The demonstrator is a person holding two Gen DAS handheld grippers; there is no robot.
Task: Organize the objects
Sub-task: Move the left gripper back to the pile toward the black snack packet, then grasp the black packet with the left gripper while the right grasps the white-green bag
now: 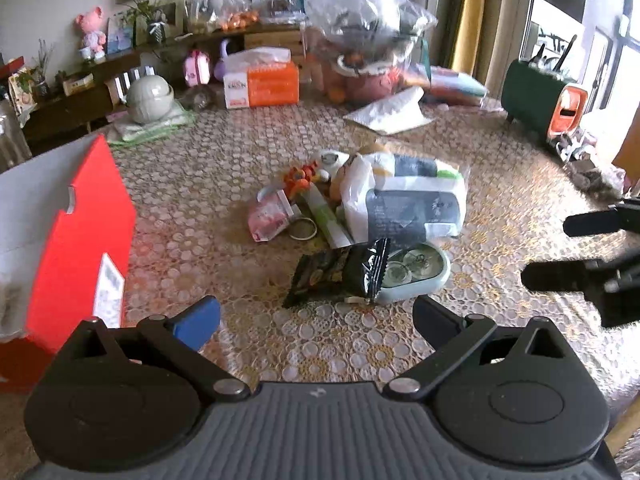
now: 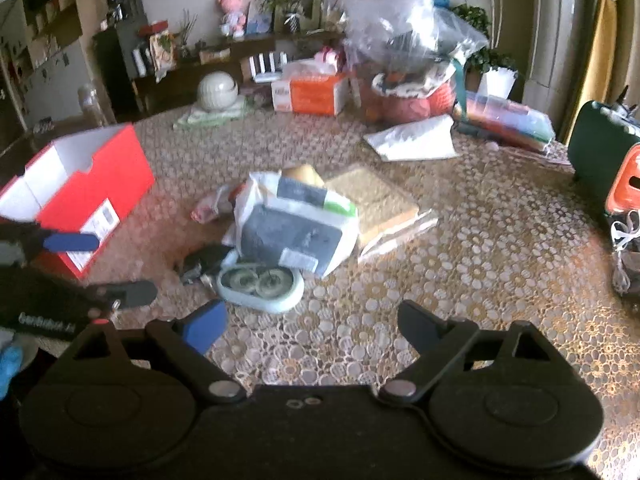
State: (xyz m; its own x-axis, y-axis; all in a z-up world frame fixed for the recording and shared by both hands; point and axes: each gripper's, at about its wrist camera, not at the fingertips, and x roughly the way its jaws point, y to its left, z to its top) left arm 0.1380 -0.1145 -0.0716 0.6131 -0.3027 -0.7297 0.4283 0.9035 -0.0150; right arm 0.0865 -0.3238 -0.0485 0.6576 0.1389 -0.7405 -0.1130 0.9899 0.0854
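A pile of small objects lies mid-table: a white plastic bag (image 1: 404, 200) (image 2: 296, 224), a black snack packet (image 1: 340, 274) (image 2: 204, 262), a pale green case (image 1: 416, 276) (image 2: 260, 282), a pink packet (image 1: 268, 216), an orange toy (image 1: 300, 176) and a tan book (image 2: 376, 200). An open red box (image 1: 76, 240) (image 2: 76, 196) stands at the left. My left gripper (image 1: 316, 316) is open and empty, just short of the snack packet. My right gripper (image 2: 312, 324) is open and empty, near the green case.
The table has a lace cloth (image 1: 240, 176). At the back stand an orange tissue box (image 1: 264, 84), a white helmet-shaped jar (image 1: 150, 98), clear plastic bags (image 1: 360, 20) and white paper (image 1: 392, 114). A green container (image 1: 540, 100) stands at the right.
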